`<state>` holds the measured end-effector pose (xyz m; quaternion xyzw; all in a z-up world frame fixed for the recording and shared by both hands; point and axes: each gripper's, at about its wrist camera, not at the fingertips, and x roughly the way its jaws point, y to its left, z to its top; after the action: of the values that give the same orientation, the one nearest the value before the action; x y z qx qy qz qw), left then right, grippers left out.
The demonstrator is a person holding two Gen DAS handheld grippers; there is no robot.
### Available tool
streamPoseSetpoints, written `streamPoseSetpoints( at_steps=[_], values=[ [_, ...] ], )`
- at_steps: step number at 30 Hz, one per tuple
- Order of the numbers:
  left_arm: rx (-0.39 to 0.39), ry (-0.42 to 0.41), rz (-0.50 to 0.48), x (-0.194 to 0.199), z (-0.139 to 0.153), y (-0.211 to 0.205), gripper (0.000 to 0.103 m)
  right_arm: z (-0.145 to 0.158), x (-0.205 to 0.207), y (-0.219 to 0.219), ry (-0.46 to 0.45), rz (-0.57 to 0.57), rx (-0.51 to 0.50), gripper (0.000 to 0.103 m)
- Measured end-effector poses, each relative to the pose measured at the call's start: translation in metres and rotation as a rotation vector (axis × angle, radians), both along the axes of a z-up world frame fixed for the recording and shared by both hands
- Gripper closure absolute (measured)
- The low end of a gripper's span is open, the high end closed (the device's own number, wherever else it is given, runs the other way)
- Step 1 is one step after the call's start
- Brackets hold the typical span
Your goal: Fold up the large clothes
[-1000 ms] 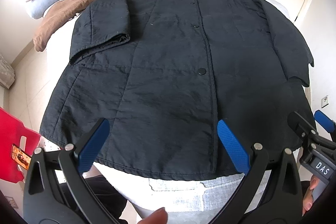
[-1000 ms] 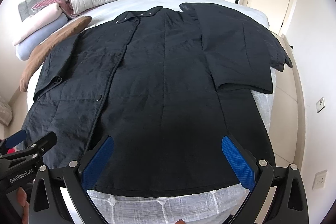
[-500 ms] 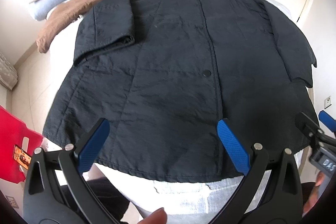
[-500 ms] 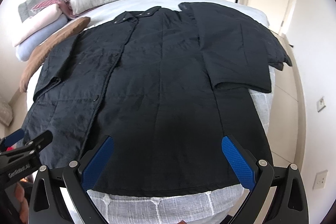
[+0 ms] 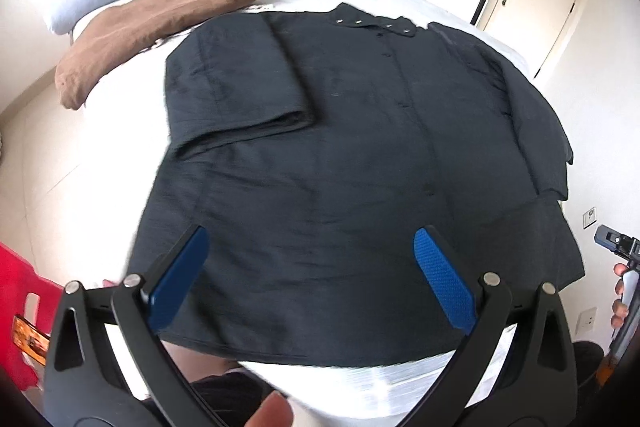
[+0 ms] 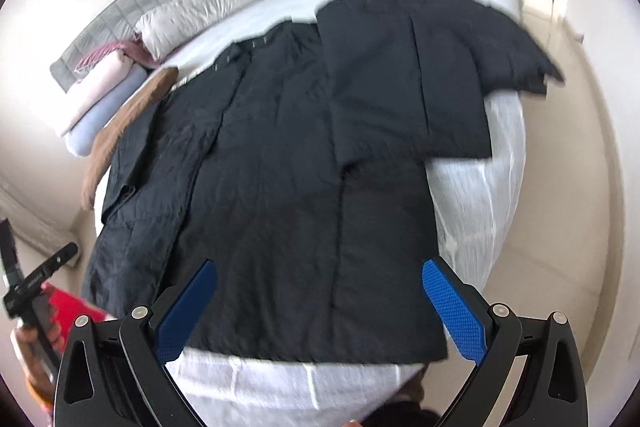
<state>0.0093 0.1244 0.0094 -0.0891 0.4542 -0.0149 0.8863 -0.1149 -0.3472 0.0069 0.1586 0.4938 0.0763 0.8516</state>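
Ahead of both sets of jaws, the large black quilted button-front coat (image 5: 352, 155) lies flat on the white-sheeted bed (image 6: 476, 211), its long axis running from the hem at the near edge to the collar at the far end, its sleeves folded in or alongside. My left gripper (image 5: 310, 277) and right gripper (image 6: 320, 311) both hover over that near hem, jaws spread wide and holding nothing. I judge each equally near to its own hem corner.
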Motion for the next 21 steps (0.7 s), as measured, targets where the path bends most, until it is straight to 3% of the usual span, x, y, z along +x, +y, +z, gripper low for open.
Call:
streamPoseSetpoints(
  at_steps=[7,14,16,18,20,21],
  values=[
    [-0.019,0.076,0.027,-0.001,-0.019,0.079,0.001,-0.033,0.004,-0.044,0.092,-0.039,0.103,0.0],
    [-0.118,0.217,0.068,0.018,-0.074,0.139,0.002,-0.069,0.022,-0.072,0.16,-0.08,0.277,0.004],
    [-0.178,0.266,0.06,0.025,-0.097,0.145,0.008,-0.081,0.025,-0.076,0.189,-0.102,0.324,0.009],
    [-0.299,0.323,0.05,0.03,-0.12,0.148,0.013,-0.093,0.028,-0.073,0.226,-0.103,0.354,0.023],
    [-0.436,0.359,0.026,0.029,-0.134,0.145,0.03,-0.097,0.027,-0.068,0.238,-0.103,0.338,0.031],
    [-0.467,0.364,0.021,0.028,-0.135,0.142,0.034,-0.093,0.024,-0.065,0.225,-0.102,0.31,0.045]
  ],
)
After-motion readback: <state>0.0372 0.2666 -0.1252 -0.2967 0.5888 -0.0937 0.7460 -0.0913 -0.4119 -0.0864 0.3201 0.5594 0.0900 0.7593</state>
